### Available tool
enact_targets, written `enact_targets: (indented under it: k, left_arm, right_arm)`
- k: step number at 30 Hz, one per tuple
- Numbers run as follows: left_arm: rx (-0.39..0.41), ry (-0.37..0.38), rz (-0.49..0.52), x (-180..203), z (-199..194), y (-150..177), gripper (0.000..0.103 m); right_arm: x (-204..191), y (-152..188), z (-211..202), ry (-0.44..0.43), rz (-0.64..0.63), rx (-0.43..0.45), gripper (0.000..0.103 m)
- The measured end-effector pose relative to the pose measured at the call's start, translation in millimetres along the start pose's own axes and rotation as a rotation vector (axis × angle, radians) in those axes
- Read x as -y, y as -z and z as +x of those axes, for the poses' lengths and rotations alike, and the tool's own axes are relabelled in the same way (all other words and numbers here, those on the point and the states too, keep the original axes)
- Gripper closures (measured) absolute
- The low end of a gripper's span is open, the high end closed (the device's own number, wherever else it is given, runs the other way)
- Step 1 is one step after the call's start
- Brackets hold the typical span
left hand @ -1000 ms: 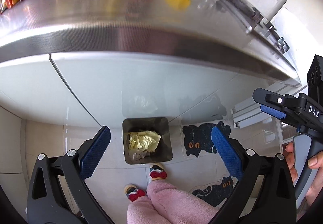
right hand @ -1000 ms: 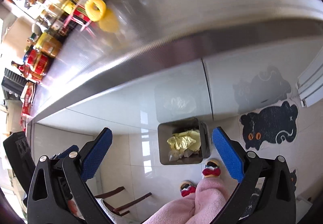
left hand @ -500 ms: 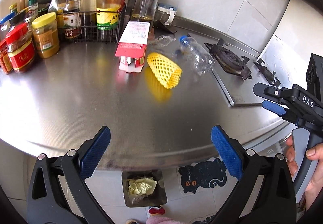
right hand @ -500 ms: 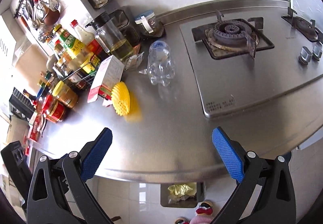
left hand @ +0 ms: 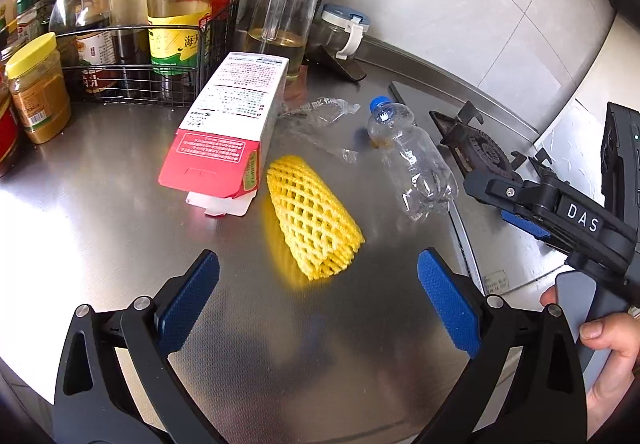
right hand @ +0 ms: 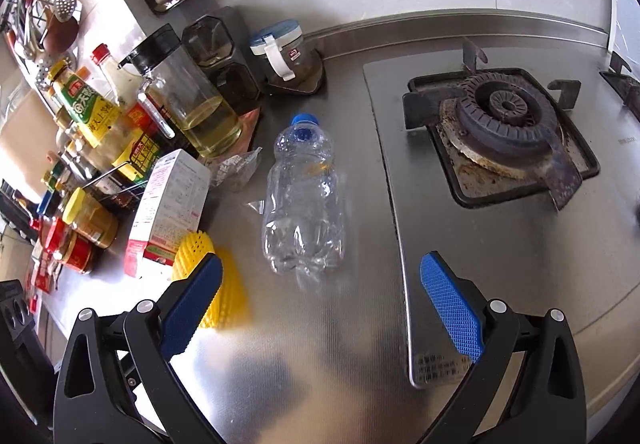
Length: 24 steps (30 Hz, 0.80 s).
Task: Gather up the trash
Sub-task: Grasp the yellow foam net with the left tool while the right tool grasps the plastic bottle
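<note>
Left wrist: the left gripper (left hand: pixel 318 300) gapes wide and empty, just short of the yellow net (left hand: pixel 314 214); the carton (left hand: pixel 230 132) lies left of the net, the bottle (left hand: pixel 412 160) right.

Right wrist: the right gripper (right hand: pixel 320 304) is wide open, empty, with the bottle (right hand: pixel 304 200) just ahead, right of the net (right hand: pixel 218 284).

I see my right gripper (right hand: pixel 320 292) w/ jaws wide apart, nothing held; empty plastic bottle (right hand: pixel 303 200) lies on steel counter (right hand: pixel 304 344) just beyond; yellow foam net (right hand: pixel 216 276) & carton (right hand: pixel 168 204) left; gas burner (right hand: pixel 504 120) far right.
</note>
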<state>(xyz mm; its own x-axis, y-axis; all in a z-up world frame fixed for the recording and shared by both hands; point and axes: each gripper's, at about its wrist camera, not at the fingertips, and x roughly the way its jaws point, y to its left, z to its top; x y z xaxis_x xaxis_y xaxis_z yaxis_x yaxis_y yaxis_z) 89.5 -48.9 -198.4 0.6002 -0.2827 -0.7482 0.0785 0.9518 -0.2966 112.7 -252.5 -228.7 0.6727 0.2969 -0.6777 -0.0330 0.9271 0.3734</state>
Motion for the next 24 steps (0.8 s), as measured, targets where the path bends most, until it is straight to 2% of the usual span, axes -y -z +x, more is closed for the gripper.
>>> enact_targets:
  k: [6,9,11,12,13,15,17,18,20,22,24]
  left_arm:
    - [-0.025,-0.022,-0.008,5,28,-14,0.016]
    - [-0.056,-0.020,-0.017,4,40,-15,0.026]
    - [-0.071,-0.016,-0.018,3,45,-14,0.040]
    - [-0.079,-0.016,-0.019,3,48,-13,0.043]
    - [-0.084,-0.017,-0.021,2,49,-12,0.050]
    - [-0.090,-0.016,-0.023,0,52,-11,0.058]
    - [-0.091,-0.014,-0.020,-2,51,-9,0.070]
    - [-0.091,-0.011,-0.018,-2,51,-9,0.073]
    - [-0.086,-0.008,-0.009,-3,49,-8,0.087]
    - [-0.076,-0.003,0.001,-3,45,-8,0.093]
    - [-0.069,0.002,0.014,-3,40,-6,0.094]
  right_arm:
    - [-3,-16,30,-0.008,-0.011,-0.025,0.003]
    - [-6,-19,41,0.000,-0.034,-0.034,0.004]
    - [-6,-20,47,0.007,-0.041,-0.040,0.005]
    - [-6,-21,50,0.005,-0.041,-0.048,0.005]
    - [-5,-21,53,0.002,-0.040,-0.061,0.007]
    - [-4,-21,59,-0.018,-0.036,-0.088,0.020]
    - [-3,-20,62,-0.021,-0.034,-0.096,0.026]
    - [-3,-18,62,-0.022,-0.033,-0.098,0.035]
    - [-1,-15,59,-0.023,-0.023,-0.086,0.037]
    - [0,-11,54,-0.025,-0.015,-0.068,0.038]
    - [1,-7,45,-0.027,-0.010,-0.043,0.038]
